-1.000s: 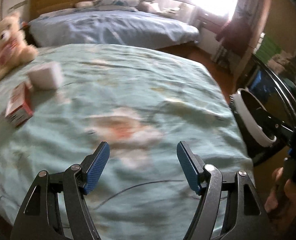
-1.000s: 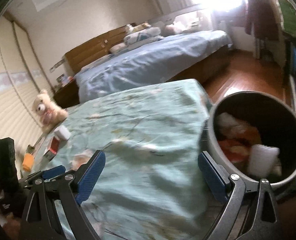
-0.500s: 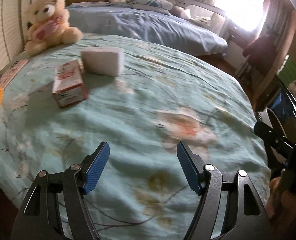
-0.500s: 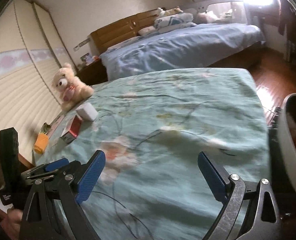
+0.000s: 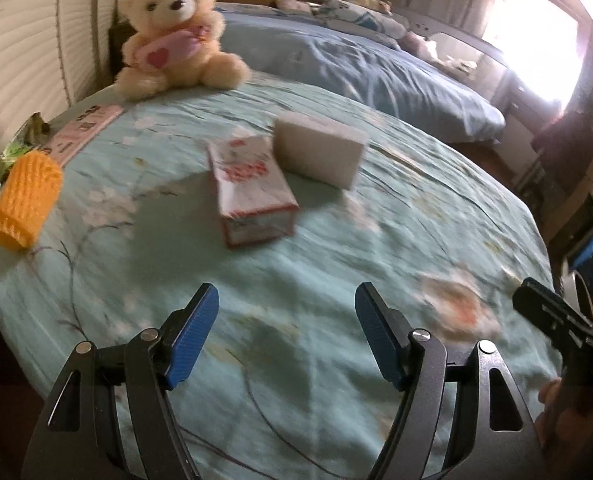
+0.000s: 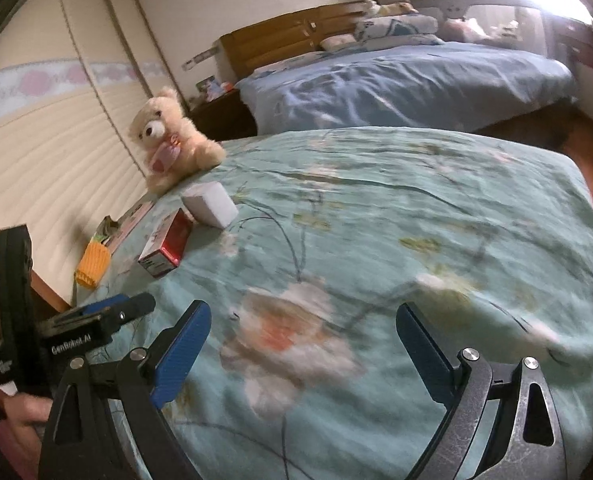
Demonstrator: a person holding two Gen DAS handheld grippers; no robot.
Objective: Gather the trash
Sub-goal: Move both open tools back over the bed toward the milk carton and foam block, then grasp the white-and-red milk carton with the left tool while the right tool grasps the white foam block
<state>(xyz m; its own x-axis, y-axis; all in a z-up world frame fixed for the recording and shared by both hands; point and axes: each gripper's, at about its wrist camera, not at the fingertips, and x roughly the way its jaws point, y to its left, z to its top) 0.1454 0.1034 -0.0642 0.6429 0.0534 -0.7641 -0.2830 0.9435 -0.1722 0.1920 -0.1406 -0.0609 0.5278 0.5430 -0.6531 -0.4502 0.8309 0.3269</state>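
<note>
Left tool wide, nothing between its blue pads; right tool also wide and empty. Both hang above the teal floral bedspread, aimed at the trash, not touching it.

Trash sits toward the far left of the bed: red-and-white carton lying flat, white foam block just behind it and touching or nearly so, orange foam net sleeve near the left edge, well apart from those two. Green wrapper scrap and pink flat card sit by the edge beyond the sleeve; can't tell if they count as trash.

Risks, my guess:
- carton and block so close that pads closing on one nudge or catch the other
- soft bedspread gives under pressure, pads pinch fabric along with the carton
- sleeve is squashy and near the edge, a poke could push it off
- teddy bear just behind the block, could be grabbed or knocked by mistake
- frames blurred, aim may be off

Counts: 2 tools, 1 carton, 1 foam block, 1 net sleeve, 1 wrapper scrap, 1 card, 1 teddy bear.
</note>
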